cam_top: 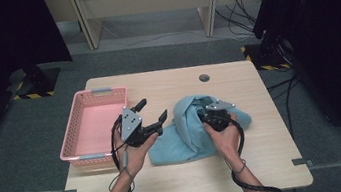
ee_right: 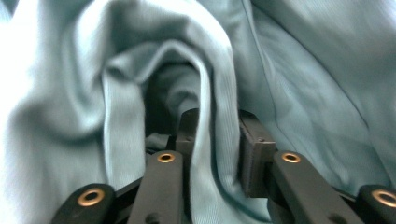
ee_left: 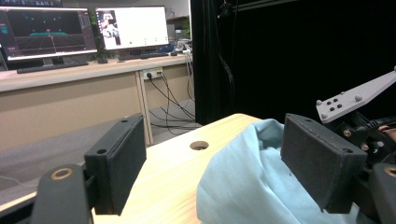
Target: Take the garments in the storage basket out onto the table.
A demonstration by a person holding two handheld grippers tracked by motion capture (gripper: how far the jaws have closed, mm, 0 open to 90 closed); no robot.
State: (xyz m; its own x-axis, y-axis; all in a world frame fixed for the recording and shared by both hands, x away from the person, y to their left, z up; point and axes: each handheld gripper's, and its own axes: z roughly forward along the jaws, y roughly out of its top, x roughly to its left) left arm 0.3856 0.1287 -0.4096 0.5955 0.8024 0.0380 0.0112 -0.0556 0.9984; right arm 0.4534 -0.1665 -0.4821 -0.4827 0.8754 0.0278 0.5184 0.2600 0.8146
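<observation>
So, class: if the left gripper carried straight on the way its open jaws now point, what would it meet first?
Probably the light blue cloth. The left gripper has its jaws open and a fold of the cloth lies just ahead between them, though depth is hard to judge.

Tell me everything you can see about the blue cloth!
The blue cloth is light blue, soft-looking fabric, crumpled into a loose heap with deep folds. It lies on the wooden table, right of the pink basket and apart from it. One fold is pulled up and pinched between the jaws of the right gripper, which is shut on it. The left gripper hangs open beside its left edge, not gripping it.
</observation>
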